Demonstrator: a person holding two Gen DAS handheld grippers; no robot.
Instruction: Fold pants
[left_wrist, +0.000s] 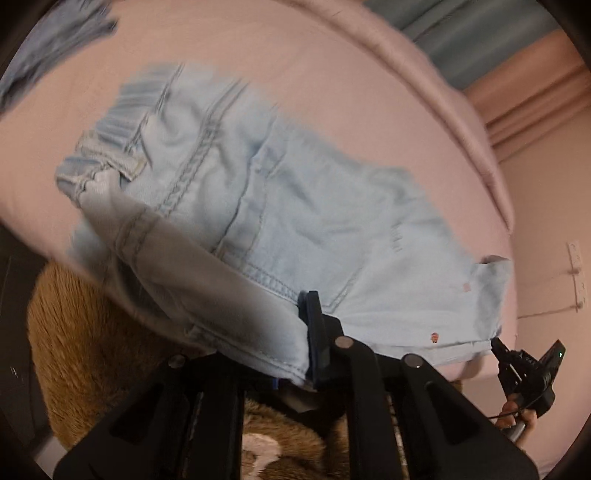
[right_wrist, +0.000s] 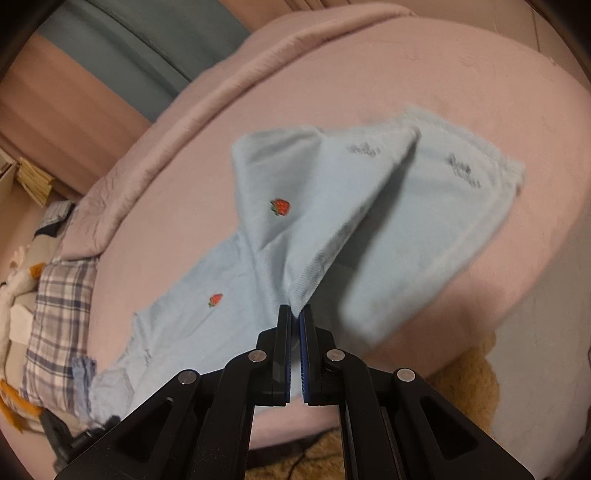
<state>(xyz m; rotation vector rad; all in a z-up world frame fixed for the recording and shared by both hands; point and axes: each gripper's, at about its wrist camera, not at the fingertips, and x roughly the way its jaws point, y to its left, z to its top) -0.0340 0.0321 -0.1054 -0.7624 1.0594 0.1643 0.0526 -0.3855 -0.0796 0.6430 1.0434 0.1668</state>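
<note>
Light blue denim pants (left_wrist: 280, 206) lie spread on a pink bed (left_wrist: 332, 81), with the elastic waistband at the upper left. My left gripper (left_wrist: 303, 321) is shut on a leg's hemmed edge, and the cloth drapes over one finger and hides it. In the right wrist view the pants (right_wrist: 303, 221) carry small strawberry patches. There my right gripper (right_wrist: 294, 314) is shut on a lifted fold of the cloth, which rises into a tent above the bed (right_wrist: 480, 74). A hand holds the right gripper (left_wrist: 496, 345) at the pants' far corner in the left wrist view.
A brown furry rug (left_wrist: 85, 350) lies on the floor below the bed's edge (right_wrist: 465, 384). A plaid pillow (right_wrist: 55, 314) and soft toys sit at the left. Another blue garment (left_wrist: 55, 44) lies at the bed's far corner. A pink folded blanket (right_wrist: 192, 122) runs along the back.
</note>
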